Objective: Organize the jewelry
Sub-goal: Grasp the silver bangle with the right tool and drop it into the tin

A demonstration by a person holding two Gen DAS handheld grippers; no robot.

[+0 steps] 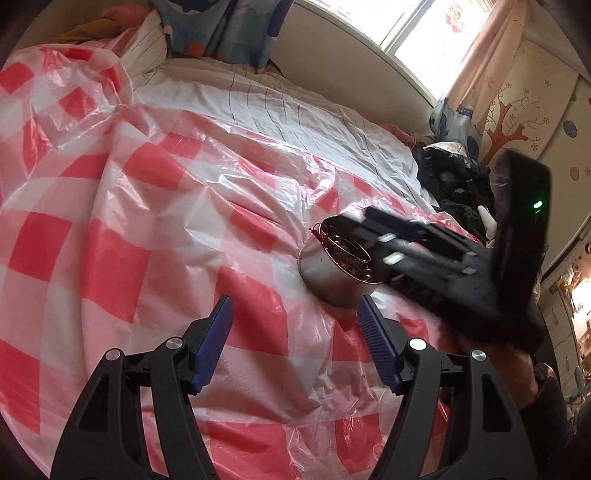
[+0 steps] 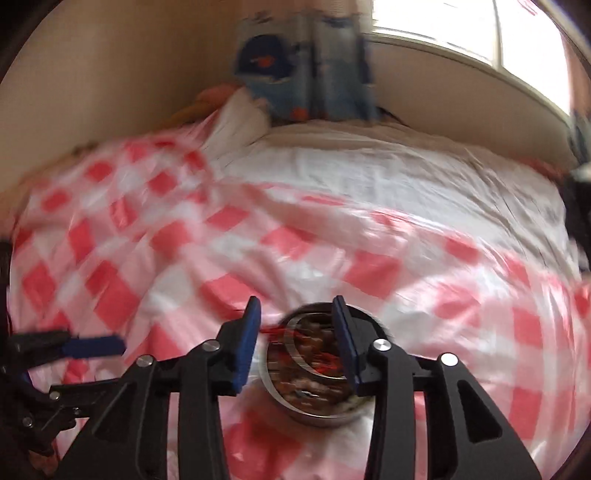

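Observation:
A round steel bowl [image 1: 334,275] full of jewelry, with bangles and a red string, sits on the red-and-white checked plastic sheet [image 1: 147,221]. My left gripper [image 1: 295,314] is open and empty, low over the sheet just in front of the bowl. My right gripper [image 2: 295,317] is open and hovers over the bowl [image 2: 314,402], its fingers on either side of the bowl's near half; the view is blurred. In the left wrist view the right gripper [image 1: 373,229] reaches over the bowl from the right. The left gripper's blue finger [image 2: 96,345] shows at the far left.
The sheet covers a bed with white striped bedding [image 1: 277,107]. A blue patterned cushion [image 1: 221,29] lies at the head, dark clothing [image 1: 454,177] at the bed's right edge. A window [image 1: 424,22] and a decorated wardrobe [image 1: 528,122] stand beyond.

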